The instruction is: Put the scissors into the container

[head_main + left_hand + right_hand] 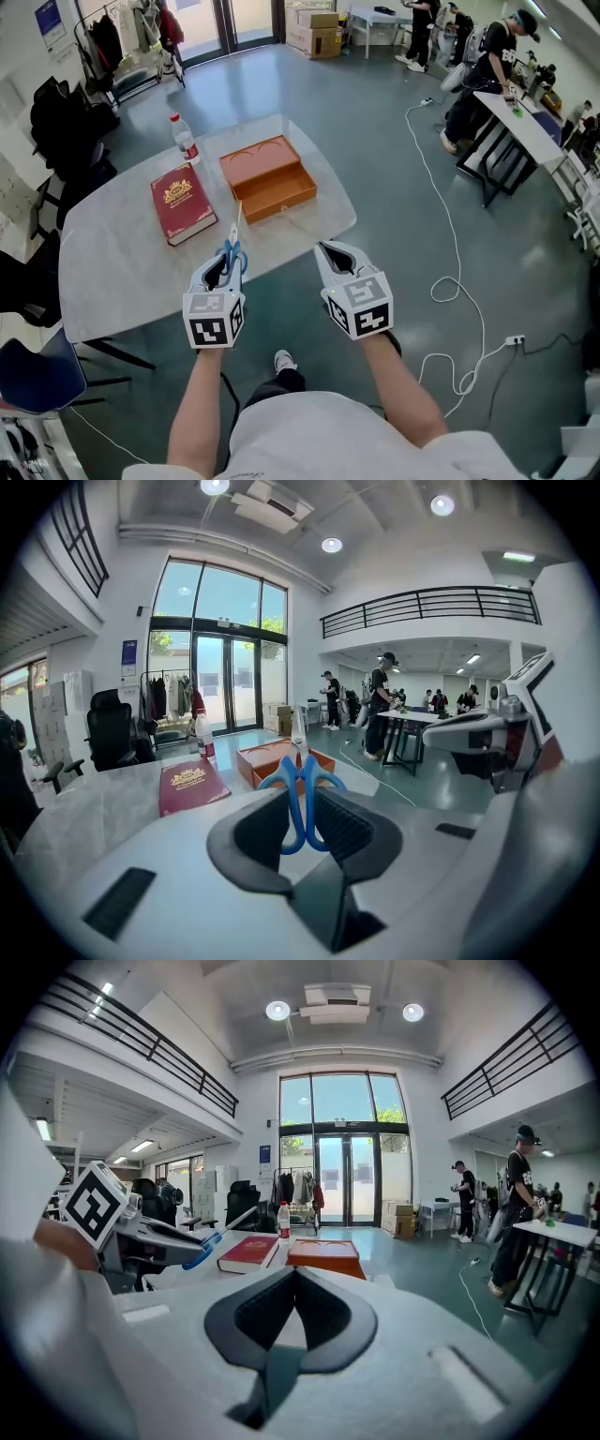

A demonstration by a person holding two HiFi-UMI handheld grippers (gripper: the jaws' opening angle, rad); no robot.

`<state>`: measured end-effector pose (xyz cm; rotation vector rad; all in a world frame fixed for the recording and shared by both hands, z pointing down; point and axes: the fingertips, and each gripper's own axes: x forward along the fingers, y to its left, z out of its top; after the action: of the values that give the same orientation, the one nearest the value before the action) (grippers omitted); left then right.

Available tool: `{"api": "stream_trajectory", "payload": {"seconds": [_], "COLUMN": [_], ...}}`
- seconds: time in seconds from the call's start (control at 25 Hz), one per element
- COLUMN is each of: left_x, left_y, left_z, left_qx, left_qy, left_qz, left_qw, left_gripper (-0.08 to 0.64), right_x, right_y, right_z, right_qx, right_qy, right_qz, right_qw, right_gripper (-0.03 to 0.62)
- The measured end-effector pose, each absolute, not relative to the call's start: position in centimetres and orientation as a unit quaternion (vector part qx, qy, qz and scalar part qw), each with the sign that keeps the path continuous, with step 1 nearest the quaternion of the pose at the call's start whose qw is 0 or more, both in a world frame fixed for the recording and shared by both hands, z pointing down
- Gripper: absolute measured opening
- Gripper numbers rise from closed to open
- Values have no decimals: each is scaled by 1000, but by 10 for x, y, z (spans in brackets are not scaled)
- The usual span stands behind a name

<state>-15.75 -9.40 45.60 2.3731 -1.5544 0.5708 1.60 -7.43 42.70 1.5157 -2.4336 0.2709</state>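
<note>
**Scissors and grip.** The blue-handled scissors (232, 246) were clamped by their handle loops between the fingers of the left gripper (225, 268), which were closed onto the loops. The closed blades projected well beyond the fingertips and were carried in the air above the table. The right gripper (339, 257) was held alongside, its fingers brought together at the tips with nothing between them.

**Container.** The orange box-shaped container (281, 202), open at the top of its nearer section, was placed ahead of the left fingertips. It lay beyond the blade tips and apart from them.

**Risk, as judged.**
- Since only the loops were gripped, the long blades could be swung or twisted within the fingers during lowering.
- The point could be caught on the container's near rim, so that the box was pushed along the table.
- If the fingers were opened too high, the scissors could be bounced out, or left across the rim.

**Surface.** A pale, marble-patterned table (122, 272) was used. A red book (182, 202) lay ahead and to the left of the left fingers, and a red-capped bottle (185, 137) stood farther beyond it.

**Room.** A grey-green floor, glazed doors, a clothes rack, a trailing white cable and people at distant tables were seen.
</note>
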Motion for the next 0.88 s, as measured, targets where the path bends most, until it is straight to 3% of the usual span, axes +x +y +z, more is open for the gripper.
{"api": "stream_trajectory", "payload": {"seconds": [0.88], "left_x": [-168], "left_y": [-221], "left_z": [471], "left_qx": [851], "left_qy": [-461], "left_qz": [228], "left_qw": [108], "left_gripper": [84], "right_x": [0], "right_y": [-189], "right_z": [429], "right_qx": [568], "right_qy": [-805], "right_qz": [93], "right_qw": [142], "right_gripper": [5]}}
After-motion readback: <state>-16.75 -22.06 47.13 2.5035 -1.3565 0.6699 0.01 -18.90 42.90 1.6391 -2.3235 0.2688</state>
